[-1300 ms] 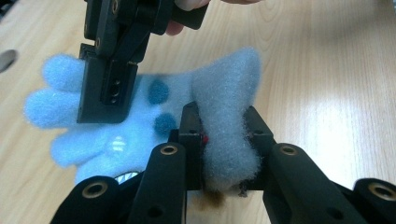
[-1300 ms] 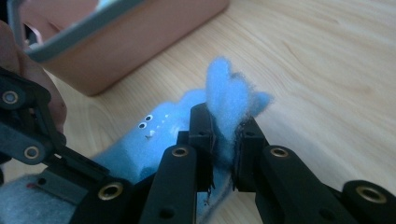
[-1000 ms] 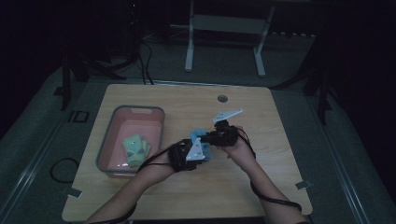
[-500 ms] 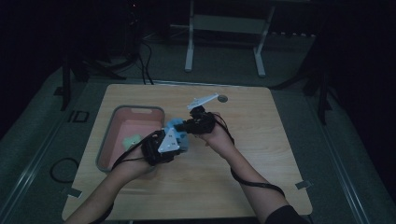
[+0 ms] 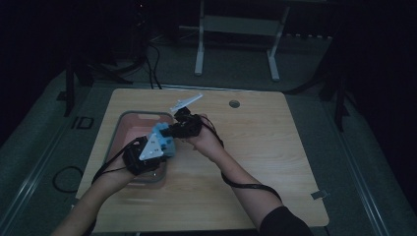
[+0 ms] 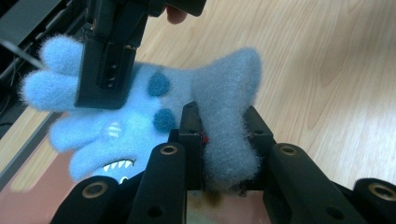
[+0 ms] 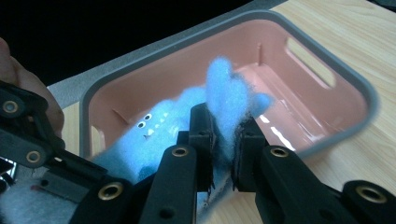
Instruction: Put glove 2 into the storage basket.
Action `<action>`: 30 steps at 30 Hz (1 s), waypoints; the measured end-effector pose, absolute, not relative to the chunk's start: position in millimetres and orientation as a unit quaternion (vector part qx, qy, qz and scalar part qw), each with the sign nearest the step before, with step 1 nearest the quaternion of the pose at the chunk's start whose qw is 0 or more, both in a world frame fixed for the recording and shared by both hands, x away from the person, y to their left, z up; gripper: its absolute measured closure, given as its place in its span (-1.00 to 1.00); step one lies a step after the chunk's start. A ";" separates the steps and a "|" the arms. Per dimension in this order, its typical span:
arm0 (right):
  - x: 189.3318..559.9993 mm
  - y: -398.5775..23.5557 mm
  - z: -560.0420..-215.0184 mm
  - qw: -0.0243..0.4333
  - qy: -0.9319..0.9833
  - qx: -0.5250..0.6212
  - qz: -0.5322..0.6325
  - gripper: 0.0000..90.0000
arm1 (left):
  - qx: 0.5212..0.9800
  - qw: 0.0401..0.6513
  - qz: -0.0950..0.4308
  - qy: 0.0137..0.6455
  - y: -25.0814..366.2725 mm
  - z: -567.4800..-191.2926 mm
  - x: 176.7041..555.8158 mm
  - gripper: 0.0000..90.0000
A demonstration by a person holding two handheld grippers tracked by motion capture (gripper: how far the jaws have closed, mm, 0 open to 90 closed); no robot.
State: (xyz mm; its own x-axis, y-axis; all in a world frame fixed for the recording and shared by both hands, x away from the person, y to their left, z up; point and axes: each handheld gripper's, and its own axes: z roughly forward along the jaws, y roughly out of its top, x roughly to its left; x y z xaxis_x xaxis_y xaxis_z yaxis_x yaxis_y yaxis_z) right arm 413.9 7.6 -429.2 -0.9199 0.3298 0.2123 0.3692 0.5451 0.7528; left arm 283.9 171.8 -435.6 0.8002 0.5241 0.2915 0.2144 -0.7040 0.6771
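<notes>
A light blue plush toy (image 6: 135, 116) with dark blue spots and a toothy mouth hangs between both grippers over the right rim of the pink bin (image 5: 132, 123). My left gripper (image 6: 223, 140) is shut on one fuzzy limb of it. Its other end, a lobed limb (image 7: 226, 100), is pinched by my right gripper (image 7: 224, 135), which is shut. In the high view the toy (image 5: 164, 139) sits between the left gripper (image 5: 147, 150) and the right gripper (image 5: 179, 127). The right gripper's black jaws also cross the upper left of the left gripper view.
The pink bin with a grey rim (image 7: 233, 32) stands on the left part of the wooden table (image 5: 275, 147). A round hole (image 5: 234, 103) is in the table near its far edge. A white stand (image 5: 236, 29) is on the floor behind.
Both grippers, holding the plush toy, have moved left from the middle of the table to above the bin's right side.
</notes>
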 end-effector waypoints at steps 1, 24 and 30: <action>413.3 16.4 -432.9 0.024 -0.879 -0.196 -0.433 0.80 | 0.891 0.323 0.239 0.210 175.3 -436.7 282.7 0.68; 421.3 88.6 -487.6 0.070 -0.898 -0.194 -0.389 0.80 | 0.894 0.289 0.201 0.276 225.2 -490.3 283.7 0.68; 425.6 90.4 -492.5 0.071 -0.901 -0.196 -0.380 0.80 | 0.898 0.277 0.197 0.278 222.4 -493.8 289.0 0.66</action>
